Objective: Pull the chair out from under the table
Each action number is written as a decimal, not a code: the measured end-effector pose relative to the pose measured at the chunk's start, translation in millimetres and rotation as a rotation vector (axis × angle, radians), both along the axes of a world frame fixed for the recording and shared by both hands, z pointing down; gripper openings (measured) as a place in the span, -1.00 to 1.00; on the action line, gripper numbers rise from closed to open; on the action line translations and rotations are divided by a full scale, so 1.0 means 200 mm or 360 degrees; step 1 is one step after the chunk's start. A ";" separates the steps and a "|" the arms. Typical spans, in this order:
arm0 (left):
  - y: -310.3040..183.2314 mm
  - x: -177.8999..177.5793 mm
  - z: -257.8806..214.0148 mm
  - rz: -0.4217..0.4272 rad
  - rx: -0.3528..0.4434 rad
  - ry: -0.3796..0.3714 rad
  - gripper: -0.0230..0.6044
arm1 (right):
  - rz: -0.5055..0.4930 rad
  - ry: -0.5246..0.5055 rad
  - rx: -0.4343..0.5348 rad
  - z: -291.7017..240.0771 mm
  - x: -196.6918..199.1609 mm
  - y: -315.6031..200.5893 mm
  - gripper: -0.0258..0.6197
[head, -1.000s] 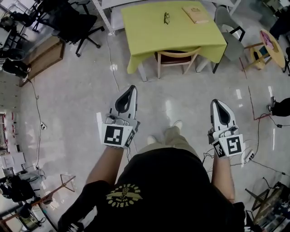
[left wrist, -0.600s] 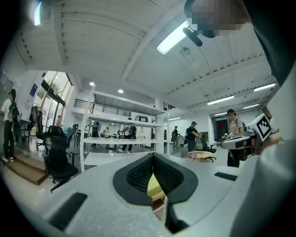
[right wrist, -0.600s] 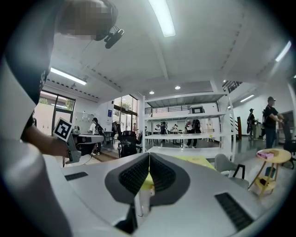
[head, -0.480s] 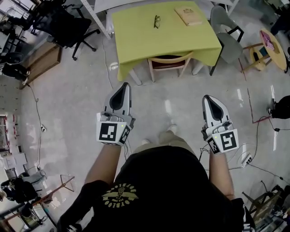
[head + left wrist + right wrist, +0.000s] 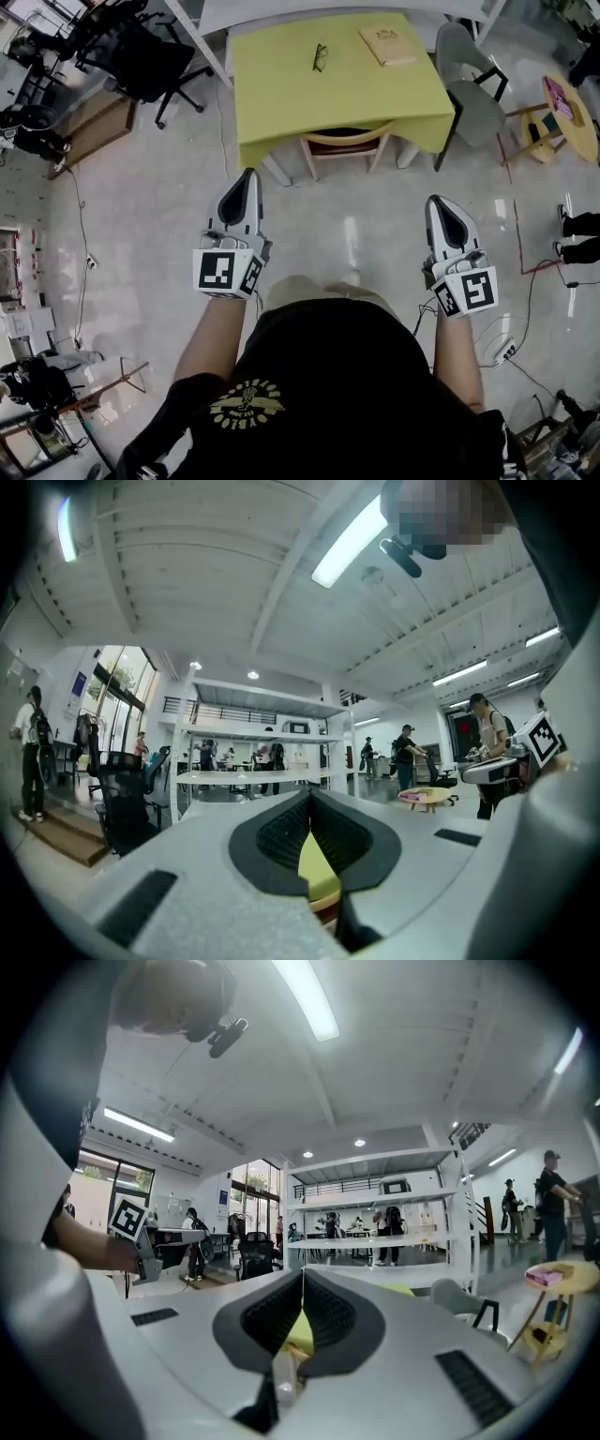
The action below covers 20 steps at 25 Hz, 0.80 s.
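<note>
Floor (image 5: 141, 234), pale grey and glossy with lamp glare, spreads under a person in a black shirt (image 5: 347, 394). A cable (image 5: 80, 244) trails across it at 9 o'clock, and a power strip (image 5: 506, 352) lies at 4 o'clock.

Held out level over it, well apart and both aimed toward 12 o'clock, are the left hand-held gripper (image 5: 247, 176) and the right hand-held gripper (image 5: 437, 202). Each has its jaws pressed together with nothing between them, and neither touches anything.

Beyond their tips, at 12 o'clock and apart from both, stands the chair (image 5: 342, 141), wooden with a dark seat. It is tucked under the worktop (image 5: 281, 94): only the curved backrest and rear legs stand clear of the cloth's edge. The backrest faces 6 o'clock, toward the person. The seat runs on toward 12 o'clock under the cloth, and the top rail lies along 9 to 3 o'clock.

A yellow-green cloth covers the worktop, with glasses (image 5: 320, 56) near its middle and a book (image 5: 387, 44) toward its 1 o'clock corner. A grey chair (image 5: 473, 94) stands at its 3 o'clock side, with a round table (image 5: 577, 127) further out the same way. At 10 o'clock is a black office chair (image 5: 141, 56). White shelving (image 5: 375, 1213) rises behind, in an open hall where people (image 5: 408, 757) stand.
</note>
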<state>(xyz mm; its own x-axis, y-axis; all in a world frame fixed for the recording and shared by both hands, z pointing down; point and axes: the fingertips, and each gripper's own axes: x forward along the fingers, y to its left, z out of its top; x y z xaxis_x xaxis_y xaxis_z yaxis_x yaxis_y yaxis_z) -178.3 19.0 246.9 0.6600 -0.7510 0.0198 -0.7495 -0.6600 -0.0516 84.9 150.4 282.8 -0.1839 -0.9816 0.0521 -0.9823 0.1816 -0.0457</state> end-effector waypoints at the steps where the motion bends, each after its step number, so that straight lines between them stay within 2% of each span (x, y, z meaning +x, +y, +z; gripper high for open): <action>1: 0.00 0.01 0.00 0.0009 -0.0005 -0.0009 -0.90 | -0.0001 -0.0004 -0.0002 0.00 0.01 -0.01 -0.89; 10: -0.06 0.06 0.07 0.0046 -0.0051 -0.0079 -0.90 | -0.0039 -0.0020 -0.0008 0.03 0.03 -0.12 -0.88; 20: -0.35 0.19 0.08 0.0165 -0.0049 -0.0066 -0.90 | 0.0022 0.0008 -0.0014 0.03 0.08 -0.35 -0.89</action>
